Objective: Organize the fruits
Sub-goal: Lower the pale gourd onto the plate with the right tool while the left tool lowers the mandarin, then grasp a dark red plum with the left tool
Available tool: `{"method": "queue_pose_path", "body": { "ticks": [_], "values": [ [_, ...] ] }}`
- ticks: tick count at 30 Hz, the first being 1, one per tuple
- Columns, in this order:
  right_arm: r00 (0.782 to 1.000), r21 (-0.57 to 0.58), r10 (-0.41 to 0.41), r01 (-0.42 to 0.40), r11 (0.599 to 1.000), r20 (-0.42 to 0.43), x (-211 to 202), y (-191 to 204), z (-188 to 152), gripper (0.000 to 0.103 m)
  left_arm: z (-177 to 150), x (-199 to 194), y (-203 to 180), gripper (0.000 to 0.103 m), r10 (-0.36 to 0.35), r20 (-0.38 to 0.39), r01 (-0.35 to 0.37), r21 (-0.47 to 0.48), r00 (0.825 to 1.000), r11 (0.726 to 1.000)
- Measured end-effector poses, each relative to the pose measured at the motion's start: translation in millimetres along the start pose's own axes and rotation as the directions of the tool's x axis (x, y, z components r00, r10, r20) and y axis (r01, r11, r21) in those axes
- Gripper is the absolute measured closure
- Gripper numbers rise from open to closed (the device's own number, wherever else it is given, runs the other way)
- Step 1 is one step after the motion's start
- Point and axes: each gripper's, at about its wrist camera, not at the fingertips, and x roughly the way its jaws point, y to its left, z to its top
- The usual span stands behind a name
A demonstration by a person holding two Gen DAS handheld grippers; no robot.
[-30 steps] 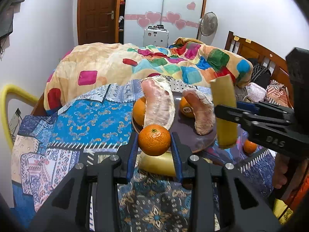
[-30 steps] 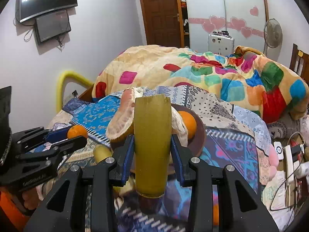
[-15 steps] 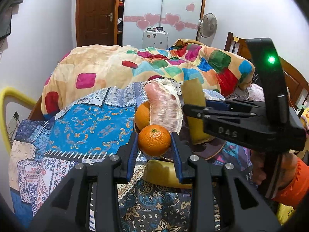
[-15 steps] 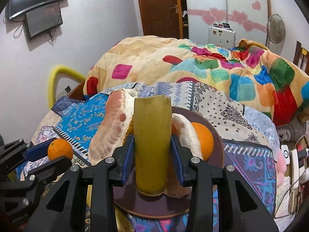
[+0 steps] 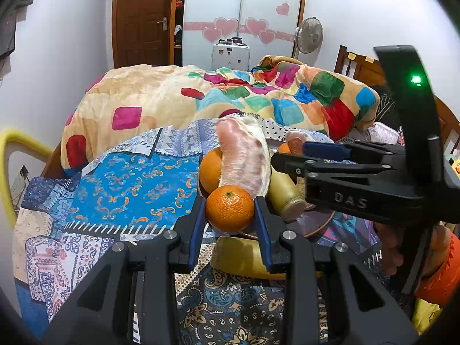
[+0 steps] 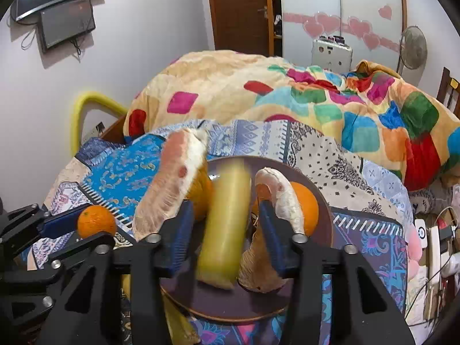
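My left gripper is shut on a small orange mandarin, held just in front of the dark round plate. The mandarin also shows at the left of the right wrist view. My right gripper hangs over the plate with its jaws opening. A yellow-green cylinder of fruit lies blurred between them, and neither pad touches it. It rests on the plate between two peeled pomelo segments. Oranges sit behind the segments.
The plate stands on a patterned blue cloth over a bed, with a colourful quilt bunched behind. A yellow fruit lies under the plate's near edge. A person's hand in an orange sleeve is at the right.
The right gripper has come in over the plate and its jaws have parted. The yellow-green piece has tipped from upright down onto the plate. The left gripper has stayed put with the mandarin.
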Motion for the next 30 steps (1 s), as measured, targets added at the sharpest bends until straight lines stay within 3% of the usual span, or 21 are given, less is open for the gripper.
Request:
{"method": "queue_pose_path", "body": {
  "ticks": [14, 22, 30],
  "values": [
    [0.998, -0.024, -0.005, 0.006, 1.0, 0.063, -42, -9, -12, 0.051, 4, -2, -22, 0.07, -0.005, -0.013, 0.005, 0.02, 1.0, 1.0],
    [0.995, -0.035, -0.061, 0.064, 0.997, 0.077, -58, -33, -25, 0.051, 9, 25, -45, 0.07, -0.009, -0.069, 0.013, 0.055, 0.998, 0.998],
    [0.996, -0.007, -0.062, 0.063, 0.998, 0.064, -56, -53, -36, 0.051, 3, 50, -49, 0.07, 0.036, -0.113, -0.029, 0.066, 0.993, 0.997]
  ]
}}
